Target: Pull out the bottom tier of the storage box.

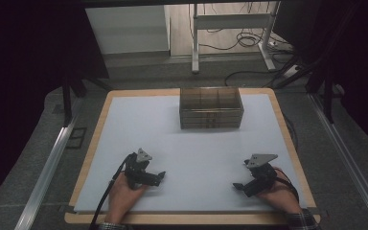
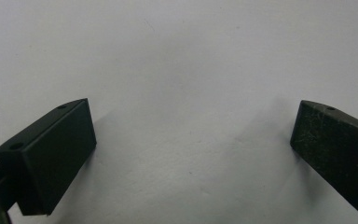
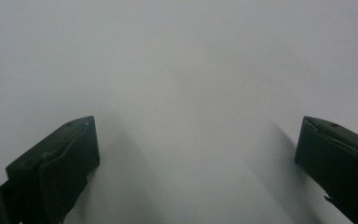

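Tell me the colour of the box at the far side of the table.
The box is translucent brown, with dividers inside; the high view shows it best.
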